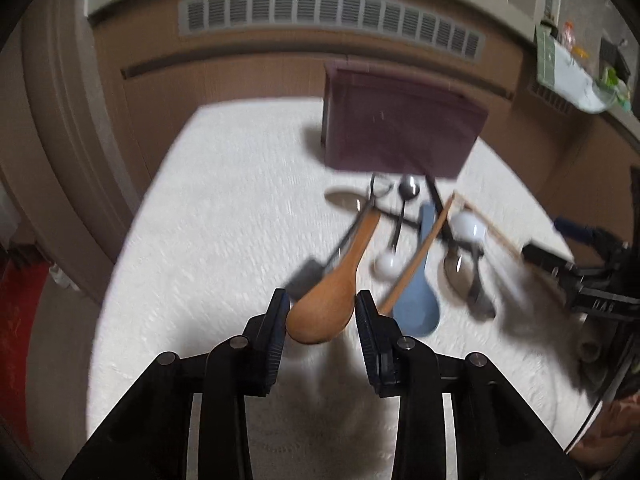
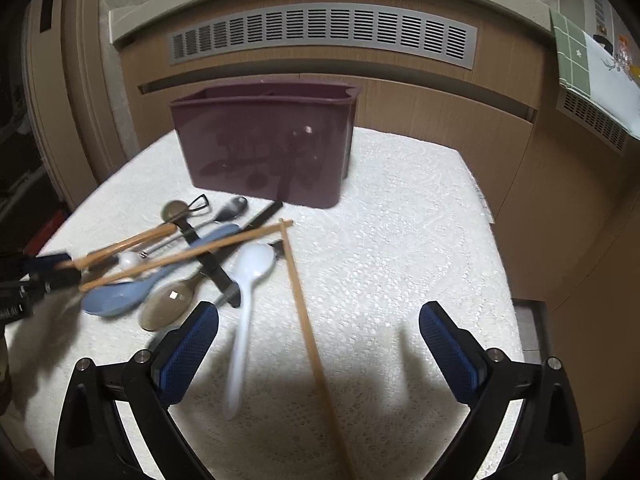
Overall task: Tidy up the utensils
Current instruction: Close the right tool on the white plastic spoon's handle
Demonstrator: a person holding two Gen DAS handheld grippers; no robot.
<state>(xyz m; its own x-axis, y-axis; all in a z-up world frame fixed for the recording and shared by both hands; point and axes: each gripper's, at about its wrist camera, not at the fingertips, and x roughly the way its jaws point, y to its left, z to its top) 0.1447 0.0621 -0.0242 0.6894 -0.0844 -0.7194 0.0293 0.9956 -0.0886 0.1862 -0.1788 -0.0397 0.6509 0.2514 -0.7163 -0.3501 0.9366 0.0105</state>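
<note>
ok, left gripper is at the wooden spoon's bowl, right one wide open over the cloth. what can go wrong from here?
1. The left gripper brackets the rounded bowl of the brown wooden spoon; a smooth curved bowl could squirt out as the jaws close.
2. That spoon's handle lies tangled with a black-handled utensil in the pile; lifting may drag neighbours.
3. The loose wooden chopstick runs between the fingers of the open right gripper and could get knocked.
</note>
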